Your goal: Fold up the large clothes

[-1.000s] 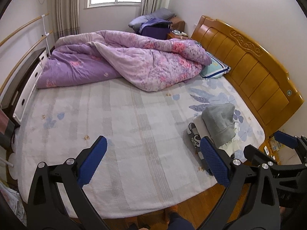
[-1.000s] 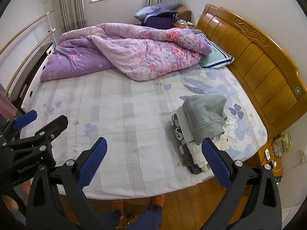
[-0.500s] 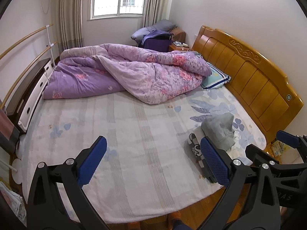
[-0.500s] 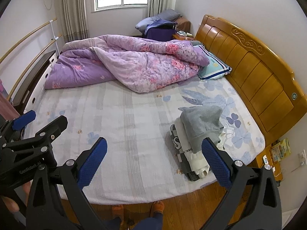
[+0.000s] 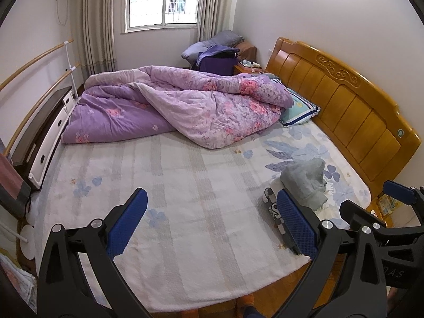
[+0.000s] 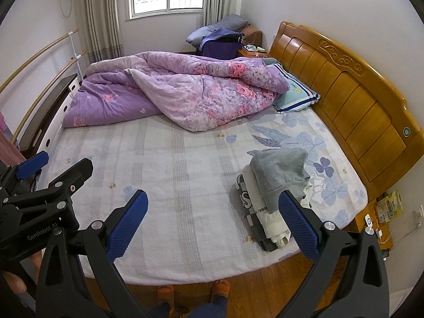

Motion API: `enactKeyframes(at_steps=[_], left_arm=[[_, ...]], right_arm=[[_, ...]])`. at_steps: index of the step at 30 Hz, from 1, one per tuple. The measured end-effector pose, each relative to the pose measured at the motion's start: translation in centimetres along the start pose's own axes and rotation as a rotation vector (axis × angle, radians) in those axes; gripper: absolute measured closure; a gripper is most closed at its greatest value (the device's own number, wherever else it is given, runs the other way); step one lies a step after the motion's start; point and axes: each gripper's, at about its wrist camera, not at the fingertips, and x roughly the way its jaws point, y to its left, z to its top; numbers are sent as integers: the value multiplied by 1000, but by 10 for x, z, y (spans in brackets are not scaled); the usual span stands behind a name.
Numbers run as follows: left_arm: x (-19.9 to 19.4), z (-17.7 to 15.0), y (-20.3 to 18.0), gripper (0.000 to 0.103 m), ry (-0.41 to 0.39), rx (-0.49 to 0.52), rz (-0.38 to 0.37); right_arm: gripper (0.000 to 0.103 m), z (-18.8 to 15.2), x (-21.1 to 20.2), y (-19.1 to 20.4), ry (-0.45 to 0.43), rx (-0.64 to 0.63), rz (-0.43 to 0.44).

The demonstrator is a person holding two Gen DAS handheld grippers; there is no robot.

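- Both sets of jaws are spread wide with nothing between them. The left gripper (image 5: 210, 224) and the right gripper (image 6: 212, 224) hang in the air over the near edge of the bed (image 6: 169, 164), well clear of any fabric.
- In the right wrist view you can see the left gripper off to the side, held up at about the same height. My guess is the person is standing back to look things over, not reaching for anything.
- The clothes are all in one spot: a stack of folded clothes (image 6: 265, 212) near the bed's front right corner, closer to the right gripper, with a grey hoodie (image 6: 278, 175) sitting on top. The hoodie looks loosely bundled, hood end pointing toward the headboard (image 6: 357, 100), so probably not a finished fold.
- The middle of the bed is bare sheet, which makes sense as the flat work area for spreading a big garment.
- The purple quilt (image 5: 185, 108) is shoved to the far side with a pillow (image 5: 299, 111) tucked beside it, seemingly pushed back to free up that space.
- The person's feet (image 6: 193, 291) are planted on the wood floor right at the bed's edge.
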Motion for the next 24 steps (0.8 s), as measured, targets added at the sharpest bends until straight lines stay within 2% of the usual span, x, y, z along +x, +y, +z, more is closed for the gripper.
enactKeyframes(at_steps=[24], left_arm=[[-2, 5, 7, 5, -34, 22, 7]], right_arm=[[8, 0, -1, 10, -5, 11, 1]])
